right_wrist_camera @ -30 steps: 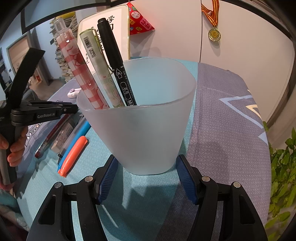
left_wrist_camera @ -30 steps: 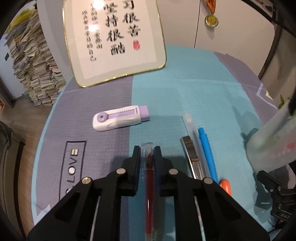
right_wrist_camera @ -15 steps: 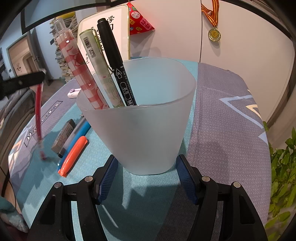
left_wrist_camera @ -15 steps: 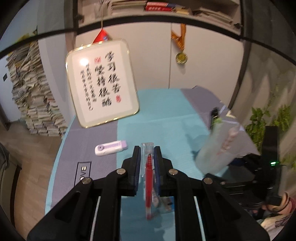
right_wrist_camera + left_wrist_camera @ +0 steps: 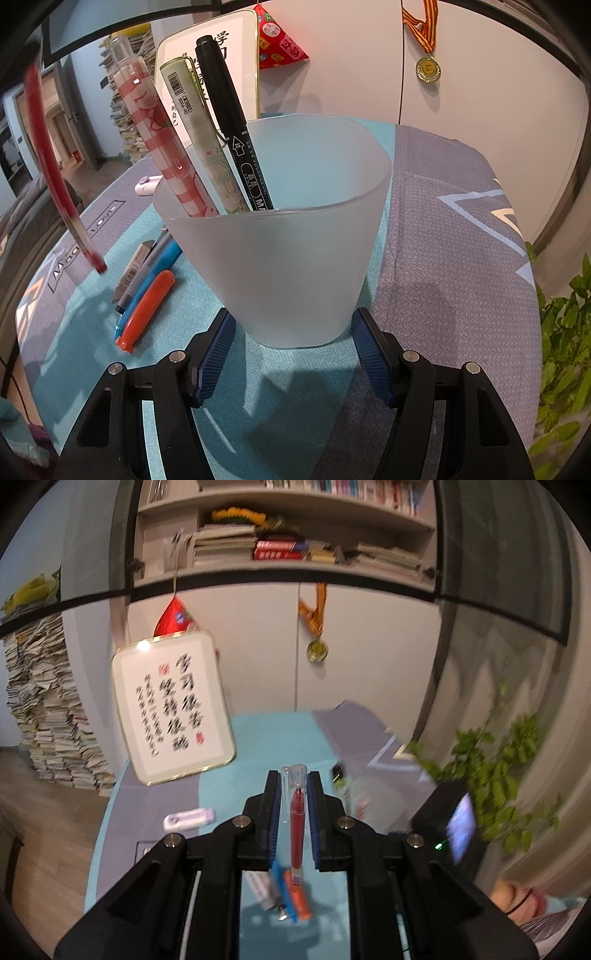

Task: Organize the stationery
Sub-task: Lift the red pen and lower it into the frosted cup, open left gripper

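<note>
My left gripper [image 5: 293,775] is shut on a red gel pen [image 5: 296,827], held lengthwise between its blue pads, high above the table. The same red pen [image 5: 48,158] hangs in the air at the left of the right wrist view. A frosted cup [image 5: 288,251] stands on the tablecloth with my right gripper [image 5: 291,325] shut on its lower sides. Inside it lean a pink checked pen [image 5: 155,133], a green pen [image 5: 195,125] and a black marker [image 5: 232,122]. An orange marker [image 5: 147,310], a blue pen [image 5: 155,273] and a grey-barrelled pen [image 5: 131,269] lie left of the cup.
A white and purple eraser case [image 5: 188,818] lies further left on the cloth [image 5: 443,221]. A framed calligraphy board [image 5: 173,705] leans at the table's back. A leafy plant [image 5: 561,362] stands off the right edge. Stacked papers and a shelf line the walls.
My left gripper has lifted the red pen off the table, risen and tipped up toward level. The right gripper and the cup have stayed still.
</note>
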The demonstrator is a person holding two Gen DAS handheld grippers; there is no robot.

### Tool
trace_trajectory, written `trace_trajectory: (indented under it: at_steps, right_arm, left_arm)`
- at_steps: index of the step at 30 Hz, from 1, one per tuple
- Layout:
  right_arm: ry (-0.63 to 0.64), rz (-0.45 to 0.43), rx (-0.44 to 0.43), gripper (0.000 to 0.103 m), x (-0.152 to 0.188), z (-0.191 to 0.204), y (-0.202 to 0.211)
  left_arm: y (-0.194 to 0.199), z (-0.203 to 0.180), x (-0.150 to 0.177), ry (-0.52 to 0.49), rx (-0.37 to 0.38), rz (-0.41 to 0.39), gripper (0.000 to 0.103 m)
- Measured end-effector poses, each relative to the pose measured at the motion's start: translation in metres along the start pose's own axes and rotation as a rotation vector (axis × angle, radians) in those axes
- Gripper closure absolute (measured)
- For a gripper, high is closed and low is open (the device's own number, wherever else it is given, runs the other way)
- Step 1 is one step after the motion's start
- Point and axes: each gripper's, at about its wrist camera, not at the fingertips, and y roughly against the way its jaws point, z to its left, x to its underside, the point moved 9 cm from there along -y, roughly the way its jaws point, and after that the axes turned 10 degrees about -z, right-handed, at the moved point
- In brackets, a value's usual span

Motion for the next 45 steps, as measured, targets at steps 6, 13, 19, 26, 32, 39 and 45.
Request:
trace_trajectory:
  at_steps: [6, 13, 19, 26, 32, 39, 45]
  right_arm:
    - [0.0, 0.0, 0.0, 0.036, 0.0, 0.0, 0.0]
    - [0.004, 0.001, 0.0, 0.036, 0.0, 0.0, 0.0]
    - [0.006, 0.002, 0.0, 0.036, 0.0, -0.001, 0.001]
    - [0.007, 0.002, 0.0, 0.036, 0.0, 0.0, 0.002]
    - [0.007, 0.002, 0.001, 0.036, 0.0, 0.0, 0.002]
    - [0.007, 0.002, 0.001, 0.036, 0.0, 0.001, 0.001]
    - [0.008, 0.002, 0.001, 0.036, 0.0, 0.0, 0.002]
  left_arm:
    - [0.006, -0.031, -0.025, 0.017, 0.086, -0.072, 0.091]
    - [0.014, -0.048, -0.041, 0.037, 0.136, -0.121, 0.091]
    - [0.002, -0.051, -0.046, 0.054, 0.132, -0.129, 0.091]
    - [-0.024, -0.051, -0.031, 0.06, 0.125, -0.065, 0.091]
    - [-0.032, -0.057, -0.02, 0.031, 0.128, -0.032, 0.091]
    - [-0.038, -0.059, -0.011, -0.005, 0.115, -0.003, 0.091]
    - [-0.042, -0.063, -0.003, -0.038, 0.112, 0.024, 0.091]
